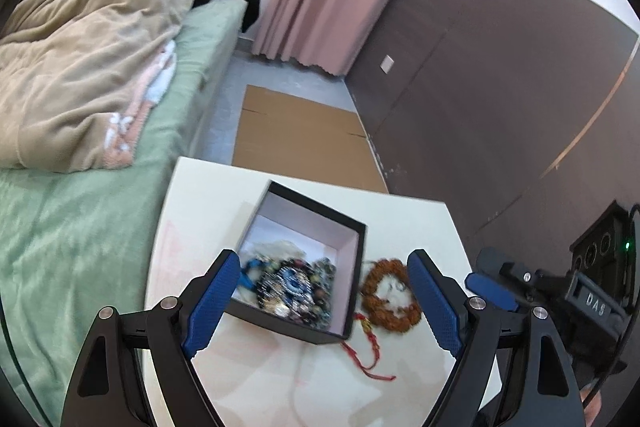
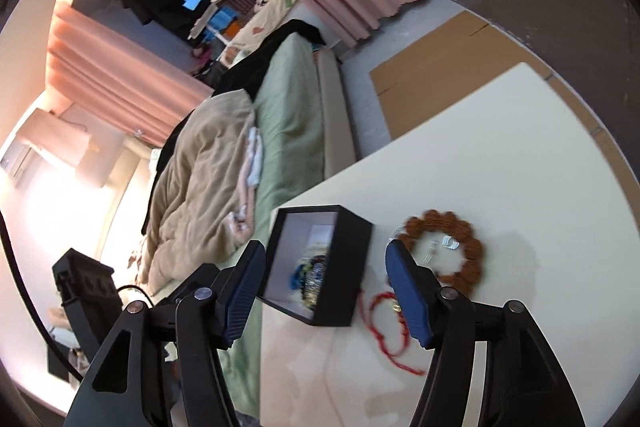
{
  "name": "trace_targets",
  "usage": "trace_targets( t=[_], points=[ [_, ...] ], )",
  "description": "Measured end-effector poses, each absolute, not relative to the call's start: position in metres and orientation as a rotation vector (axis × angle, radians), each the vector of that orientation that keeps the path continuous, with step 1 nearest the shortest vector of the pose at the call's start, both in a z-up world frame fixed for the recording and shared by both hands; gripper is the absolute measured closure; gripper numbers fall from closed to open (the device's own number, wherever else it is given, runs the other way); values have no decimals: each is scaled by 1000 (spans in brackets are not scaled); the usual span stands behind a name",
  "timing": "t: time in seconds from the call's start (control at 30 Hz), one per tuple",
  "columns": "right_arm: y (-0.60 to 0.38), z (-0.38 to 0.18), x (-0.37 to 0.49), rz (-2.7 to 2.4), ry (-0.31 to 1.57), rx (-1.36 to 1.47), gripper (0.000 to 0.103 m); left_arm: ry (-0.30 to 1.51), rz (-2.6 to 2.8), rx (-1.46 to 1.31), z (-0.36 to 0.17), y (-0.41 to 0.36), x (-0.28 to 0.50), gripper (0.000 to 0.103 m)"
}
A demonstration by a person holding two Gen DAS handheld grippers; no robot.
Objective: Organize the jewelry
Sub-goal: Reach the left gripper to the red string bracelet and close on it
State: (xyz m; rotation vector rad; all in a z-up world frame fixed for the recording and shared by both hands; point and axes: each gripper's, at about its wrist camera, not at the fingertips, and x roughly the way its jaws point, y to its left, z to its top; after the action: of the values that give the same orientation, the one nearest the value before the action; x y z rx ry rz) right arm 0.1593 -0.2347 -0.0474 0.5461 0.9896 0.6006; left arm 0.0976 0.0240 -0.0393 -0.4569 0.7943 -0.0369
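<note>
black box [image 1: 316,247] holds jewelry; brown bracelet [image 1: 390,295] beside.

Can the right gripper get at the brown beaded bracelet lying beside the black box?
Probably yes. The right gripper is open and empty, and the brown beaded bracelet lies uncovered on the white table, outside the black box. Nothing lies over it.

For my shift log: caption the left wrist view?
Open left claw hovers over the black box of jewelry; brown bead bracelet lies beside it.
</note>
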Motion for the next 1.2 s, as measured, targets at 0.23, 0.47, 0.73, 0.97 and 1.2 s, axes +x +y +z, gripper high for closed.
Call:
trace_targets(
  t=[0.23,0.47,0.73,0.97,1.2],
  points=[
    [-266,-49,153,537,995,563,25,850,-69,-356,-48,-16,94,21],
    [-283,-53,147,487,1015,550,25,914,-48,-325,-65,-40,90,31],
    [-298,-74,143,375,1118,485,25,983,-2,-299,-87,-62,88,41],
    [-302,-84,139,247,1148,476,25,993,82,-237,-106,-73,92,48],
    [-296,-86,138,257,1176,495,25,1040,130,-213,-132,-73,97,49]
  ],
)
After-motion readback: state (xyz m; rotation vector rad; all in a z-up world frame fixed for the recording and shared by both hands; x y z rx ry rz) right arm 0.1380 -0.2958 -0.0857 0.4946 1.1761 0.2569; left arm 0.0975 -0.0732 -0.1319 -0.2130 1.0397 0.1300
